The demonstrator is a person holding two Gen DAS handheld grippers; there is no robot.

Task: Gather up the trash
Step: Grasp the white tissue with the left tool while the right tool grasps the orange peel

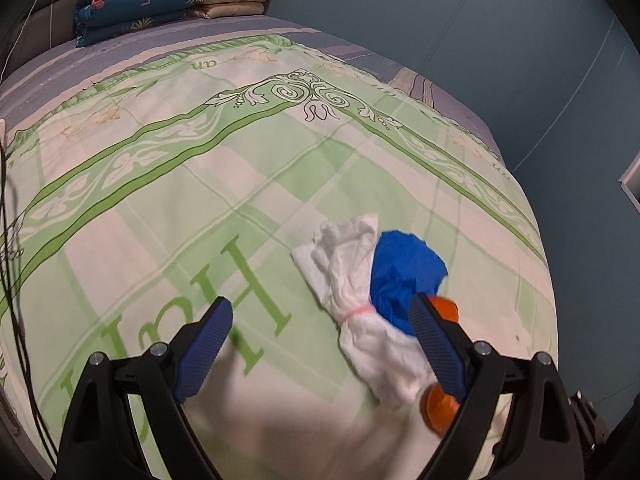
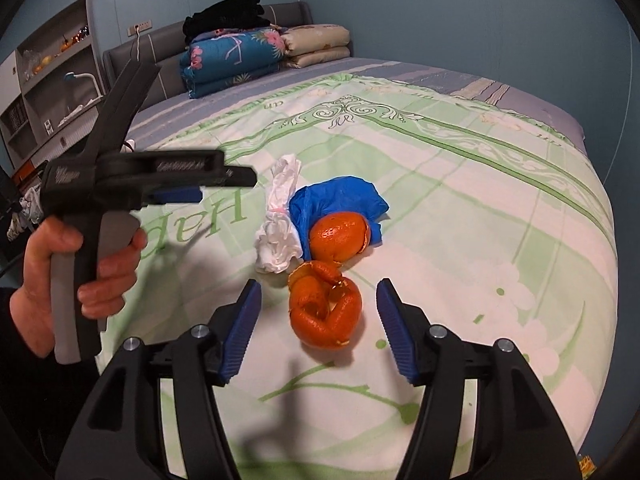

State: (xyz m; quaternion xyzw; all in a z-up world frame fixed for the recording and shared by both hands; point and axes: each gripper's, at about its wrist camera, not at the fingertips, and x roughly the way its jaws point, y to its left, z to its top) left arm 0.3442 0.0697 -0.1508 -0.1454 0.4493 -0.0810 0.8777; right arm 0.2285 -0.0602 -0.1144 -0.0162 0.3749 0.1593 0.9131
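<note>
Trash lies on the green-and-white bedspread (image 2: 460, 208): a crumpled white tissue (image 2: 278, 236), a blue wrapper (image 2: 340, 200), and two pieces of orange peel, one farther (image 2: 338, 236) and one nearer (image 2: 326, 310). My right gripper (image 2: 318, 326) is open, its jaws on either side of the nearer peel. My left gripper (image 1: 322, 344) is open above the bedspread, with the white tissue (image 1: 360, 280) and blue wrapper (image 1: 406, 270) by its right finger (image 1: 434, 340). Orange peel (image 1: 440, 404) shows partly behind that finger. In the right wrist view the left gripper (image 2: 180, 194) is held by a hand at the left.
Folded quilts (image 2: 240, 60) and dark clothing (image 2: 228, 14) are stacked by the grey headboard (image 2: 120, 56). A shelf unit (image 2: 52, 80) stands at the far left. A blue wall (image 2: 480, 12) runs behind and beside the bed. The bed's edge curves off to the right.
</note>
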